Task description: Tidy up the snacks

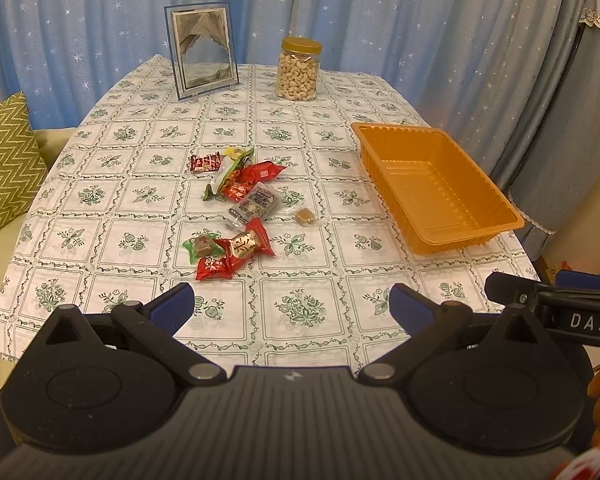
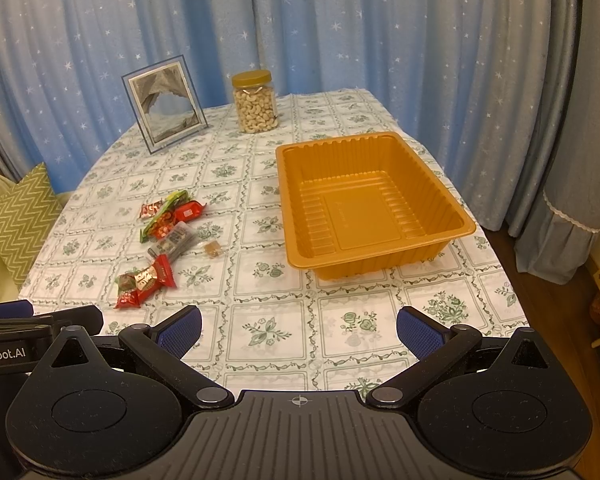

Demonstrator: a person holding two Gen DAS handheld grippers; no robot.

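Several wrapped snacks (image 1: 236, 204) lie in a loose pile on the patterned tablecloth, also in the right wrist view (image 2: 160, 240). An orange plastic tray (image 1: 440, 188) stands empty to their right, also in the right wrist view (image 2: 364, 204). My left gripper (image 1: 292, 308) is open and empty, near the table's front edge, short of the nearest red snack (image 1: 216, 268). My right gripper (image 2: 300, 332) is open and empty, in front of the tray. A small caramel candy (image 1: 305, 216) lies apart from the pile.
A jar of cashews (image 1: 299, 69) and a framed picture (image 1: 202, 52) stand at the back of the table. Blue starred curtains hang behind. A green zigzag cushion (image 1: 4, 164) lies left of the table. The right gripper's side shows in the left wrist view (image 1: 556, 312).
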